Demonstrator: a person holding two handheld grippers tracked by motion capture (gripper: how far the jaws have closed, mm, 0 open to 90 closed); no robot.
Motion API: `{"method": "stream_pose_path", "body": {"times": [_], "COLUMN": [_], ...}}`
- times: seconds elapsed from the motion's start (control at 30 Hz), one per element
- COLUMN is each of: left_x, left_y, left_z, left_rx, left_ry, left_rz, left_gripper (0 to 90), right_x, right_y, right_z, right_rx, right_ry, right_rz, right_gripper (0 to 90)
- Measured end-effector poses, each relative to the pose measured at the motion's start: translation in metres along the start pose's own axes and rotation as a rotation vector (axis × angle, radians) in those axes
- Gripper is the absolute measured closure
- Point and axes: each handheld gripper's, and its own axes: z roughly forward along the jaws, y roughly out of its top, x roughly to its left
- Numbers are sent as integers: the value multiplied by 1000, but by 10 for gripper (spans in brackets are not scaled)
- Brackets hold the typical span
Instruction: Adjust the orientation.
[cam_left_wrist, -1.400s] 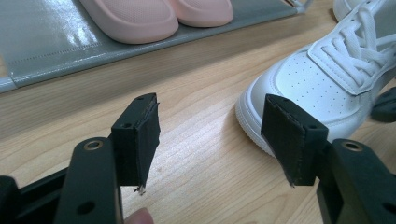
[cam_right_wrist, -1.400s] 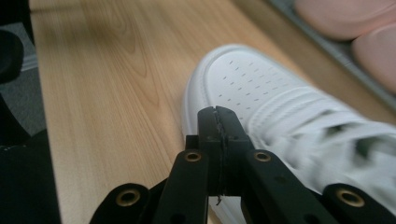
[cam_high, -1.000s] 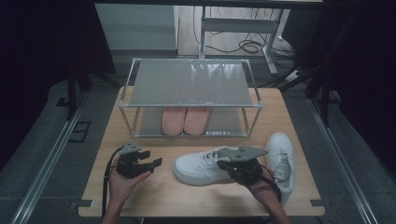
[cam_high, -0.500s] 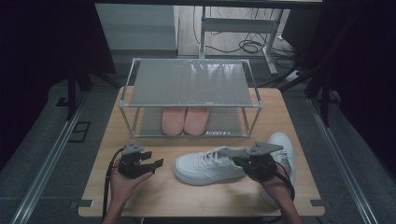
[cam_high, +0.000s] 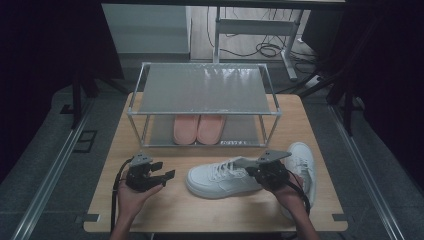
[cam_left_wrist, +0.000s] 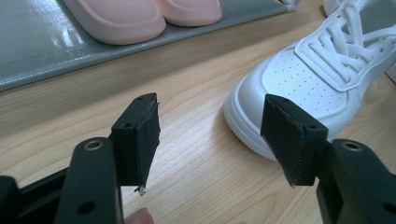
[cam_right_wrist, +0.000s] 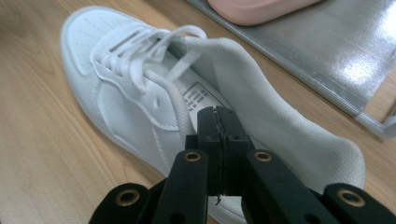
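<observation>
Jaws near two white sneakers (cam_high: 225, 177), two pink slippers (cam_high: 199, 128).

The setting is a recording lab or test studio, not a home. A small wooden table (cam_high: 210, 210) stands alone on a grey floor, bordered on both sides by metal floor rails (cam_high: 47, 185). Dark curtains (cam_high: 45, 45) close off the left and right of the space. Behind the table, loose cables (cam_high: 260, 49) lie on the floor around the white metal legs of a desk frame (cam_high: 250, 27). On the table sits a two-tier metal shoe rack (cam_high: 202, 90) holding pink slippers (cam_high: 198, 128), with white sneakers (cam_high: 225, 177) laid out in front as staged props.
</observation>
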Motion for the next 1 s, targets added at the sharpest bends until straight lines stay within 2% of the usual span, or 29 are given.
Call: {"method": "stream_pose_path", "body": {"times": [0.27,0.4,0.6,1.0], "left_x": [-1,-1,0,5], "left_y": [-1,0,-1,-1], "left_z": [2,1,2,-1], "left_rx": [4,-2,5,2], "left_ry": [1,0,4,12], "left_rz": [1,3,0,-7], "left_gripper": [381,382,381,381], "right_x": [0,1,2,17], "right_y": [-3,-4,-10,-17], "right_z": [7,6,1,-7], "right_rx": [32,35,27,42], "right_ry": [-26,-20,15,16], "right_rz": [-5,-14,-2,-26], "right_gripper": [900,900,900,900]}}
